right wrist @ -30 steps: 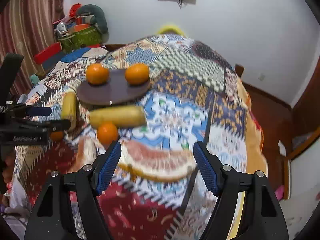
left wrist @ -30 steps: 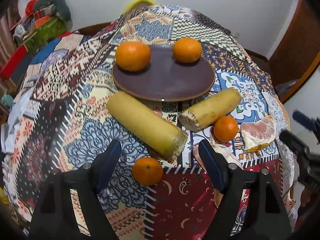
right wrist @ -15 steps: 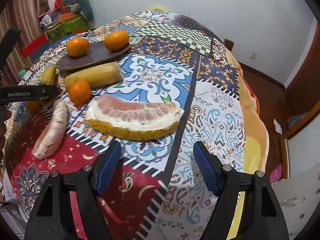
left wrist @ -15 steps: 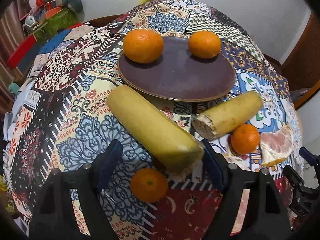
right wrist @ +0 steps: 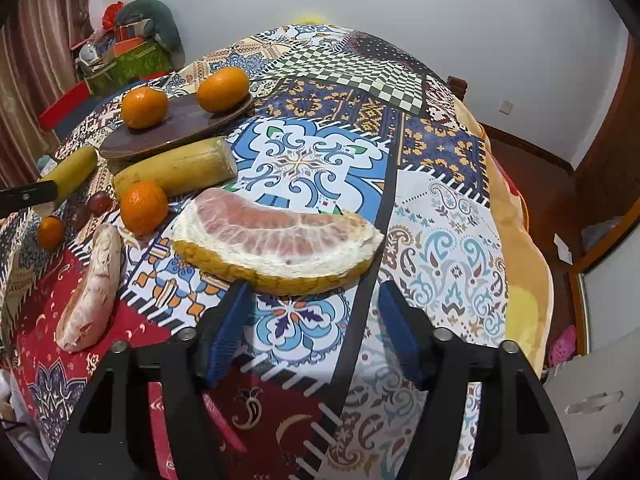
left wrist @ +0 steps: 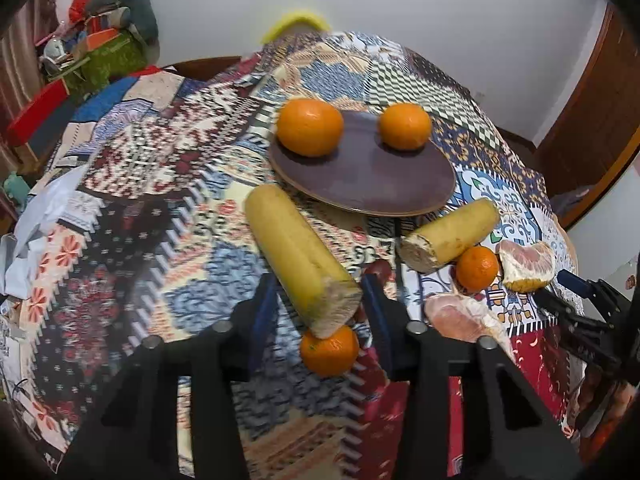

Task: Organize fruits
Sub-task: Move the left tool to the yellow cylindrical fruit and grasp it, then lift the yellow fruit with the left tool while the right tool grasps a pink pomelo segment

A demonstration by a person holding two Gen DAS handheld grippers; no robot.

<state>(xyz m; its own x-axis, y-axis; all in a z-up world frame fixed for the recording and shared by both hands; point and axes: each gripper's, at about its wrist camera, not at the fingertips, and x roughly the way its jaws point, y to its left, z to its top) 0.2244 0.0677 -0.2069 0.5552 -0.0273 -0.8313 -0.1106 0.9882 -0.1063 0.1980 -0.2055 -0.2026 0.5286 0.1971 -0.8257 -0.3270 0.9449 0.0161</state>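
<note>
A long yellow banana piece (left wrist: pixel 296 256) lies on the patterned cloth, and its cut end sits between the fingers of my left gripper (left wrist: pixel 320 308). The jaws are closing and a gap still shows at the left pad. A small orange (left wrist: pixel 330 350) lies just below that end. My right gripper (right wrist: pixel 314 292) hovers at the near rind of a pomelo wedge (right wrist: pixel 276 240); its jaws are closing too, and the pads stand clear of the fruit. A brown plate (left wrist: pixel 360 184) carries two oranges (left wrist: pixel 310 127) (left wrist: pixel 405 126).
A second banana piece (right wrist: pixel 176 170), another small orange (right wrist: pixel 143 208) and a peeled pomelo segment (right wrist: pixel 90 292) lie between the two grippers. Dark round fruits (right wrist: pixel 98 202) sit near the left gripper. The cloth drops off at the table's right edge (right wrist: pixel 516 240). Clutter (left wrist: pixel 100 56) fills the far left corner.
My left gripper moved forward past the small orange to the banana's cut end and narrowed its jaws. The right gripper sank close to the pomelo wedge, and its jaws also narrowed.
</note>
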